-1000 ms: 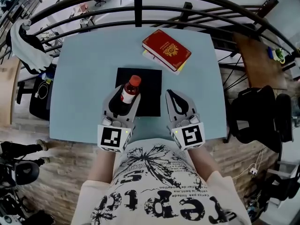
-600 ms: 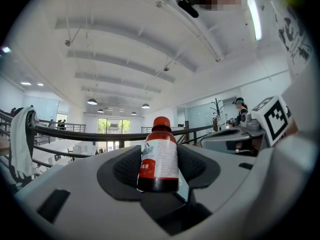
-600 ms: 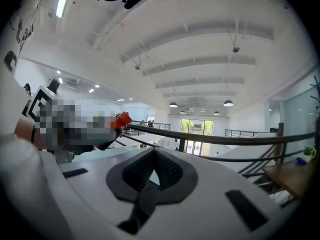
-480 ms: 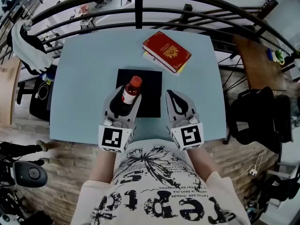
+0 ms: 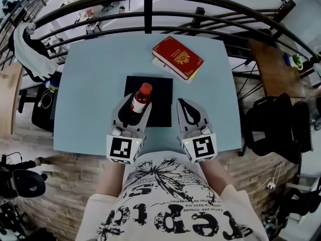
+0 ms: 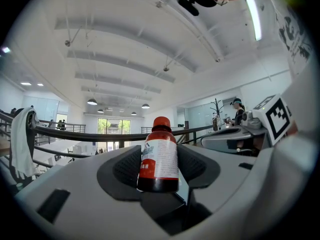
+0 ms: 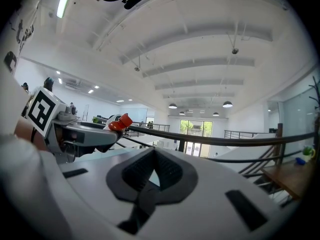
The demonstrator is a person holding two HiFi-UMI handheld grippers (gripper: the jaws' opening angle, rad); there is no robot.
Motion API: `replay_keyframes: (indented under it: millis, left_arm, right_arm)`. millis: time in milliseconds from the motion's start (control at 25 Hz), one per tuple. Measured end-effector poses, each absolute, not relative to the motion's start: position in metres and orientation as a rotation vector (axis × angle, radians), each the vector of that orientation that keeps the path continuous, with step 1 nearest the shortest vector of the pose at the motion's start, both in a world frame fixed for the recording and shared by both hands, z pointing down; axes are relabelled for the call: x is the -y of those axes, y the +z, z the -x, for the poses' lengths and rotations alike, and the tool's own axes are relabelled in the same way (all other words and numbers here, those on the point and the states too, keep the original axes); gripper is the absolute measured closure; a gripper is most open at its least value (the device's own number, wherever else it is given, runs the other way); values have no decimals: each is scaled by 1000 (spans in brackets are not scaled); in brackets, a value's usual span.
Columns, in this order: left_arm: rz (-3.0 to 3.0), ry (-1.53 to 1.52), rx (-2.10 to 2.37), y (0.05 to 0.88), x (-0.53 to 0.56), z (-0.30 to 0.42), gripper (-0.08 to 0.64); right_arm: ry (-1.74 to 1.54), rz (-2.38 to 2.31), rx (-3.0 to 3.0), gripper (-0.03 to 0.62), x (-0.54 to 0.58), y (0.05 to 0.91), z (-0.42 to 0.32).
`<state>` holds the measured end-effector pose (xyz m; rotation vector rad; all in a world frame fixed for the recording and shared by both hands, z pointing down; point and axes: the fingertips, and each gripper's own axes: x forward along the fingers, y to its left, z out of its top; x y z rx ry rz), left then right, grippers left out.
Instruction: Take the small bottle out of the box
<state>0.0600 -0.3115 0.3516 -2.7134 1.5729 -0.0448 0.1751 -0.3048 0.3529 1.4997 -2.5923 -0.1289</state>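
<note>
In the head view, the left gripper (image 5: 133,105) was clamped on the small bottle (image 5: 139,99), whose red cap pointed away from the person. The bottle hung over the near half of the black box (image 5: 161,87) on the pale blue table (image 5: 90,74). The right gripper (image 5: 183,104) lay just beside the box, nearer the red book (image 5: 178,55). In the left gripper view, the bottle stood upright between the two pads with its long axis across the grip and its base in plain sight, so it was probably clear of the box. In the right gripper view, the jaws met with nothing between them. The left hand alone carried the bottle.
</note>
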Motion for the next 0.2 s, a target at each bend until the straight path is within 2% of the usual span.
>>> replay_keyframes:
  millis: [200]
  left_arm:
    - [2712, -42, -1566, 349, 311, -60, 327]
  right_arm:
    - [-140, -1505, 2596, 584, 304, 348, -176]
